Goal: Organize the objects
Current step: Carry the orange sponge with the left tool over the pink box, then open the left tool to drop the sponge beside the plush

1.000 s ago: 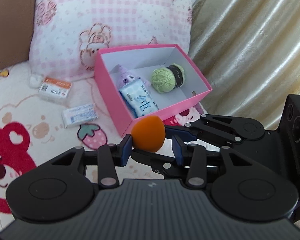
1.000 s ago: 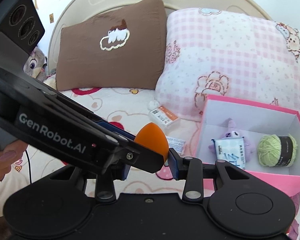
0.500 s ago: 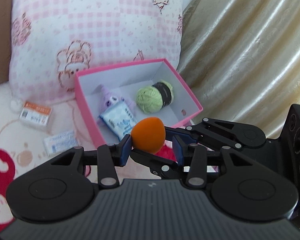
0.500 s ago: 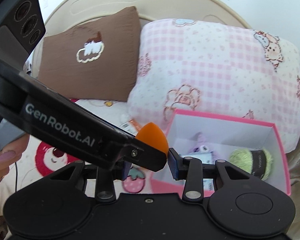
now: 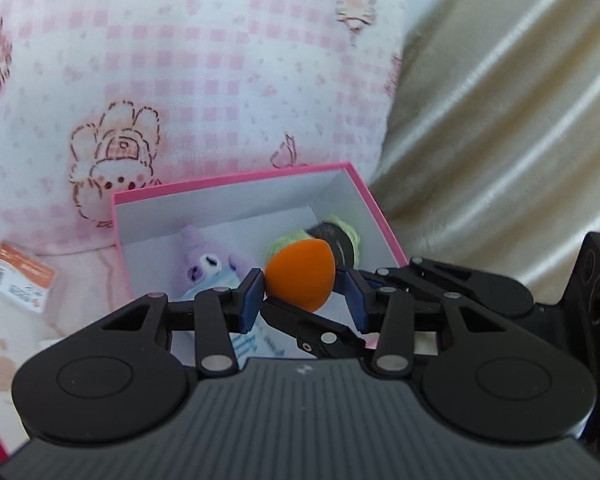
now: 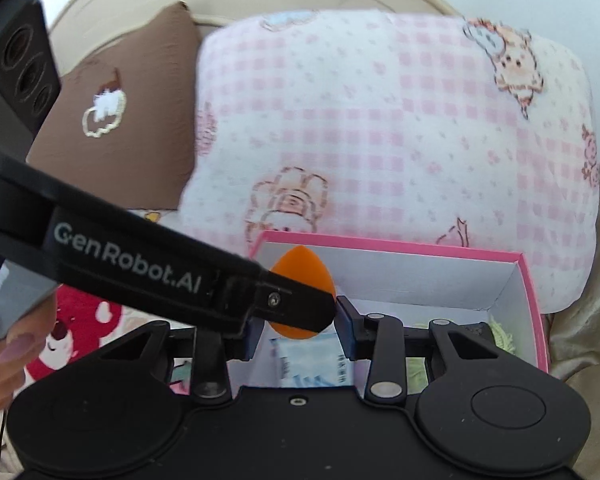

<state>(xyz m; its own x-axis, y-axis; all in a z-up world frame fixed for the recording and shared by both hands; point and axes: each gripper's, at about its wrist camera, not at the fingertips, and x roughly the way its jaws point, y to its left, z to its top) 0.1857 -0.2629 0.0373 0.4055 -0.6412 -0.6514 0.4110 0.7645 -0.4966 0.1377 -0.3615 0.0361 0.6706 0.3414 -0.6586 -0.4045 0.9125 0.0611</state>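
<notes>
Both grippers, left [image 5: 300,288] and right [image 6: 298,322], are pinching one orange sponge egg [image 5: 300,274] together, hovering over the pink box [image 5: 236,178] holding plush and yarn.

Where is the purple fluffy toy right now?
In the left wrist view the purple plush toy lies inside the pink cardboard box, left of the green yarn ball.

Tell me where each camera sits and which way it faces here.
Left wrist: rides the left tool, looking forward and down into the pink box against the checked pillow; its own fingers and the right tool show.
Right wrist: rides the right tool, facing the same box and pillow; the left tool crosses from the left, a hand below it.
Shared: orange sponge, box, pillow.
</notes>
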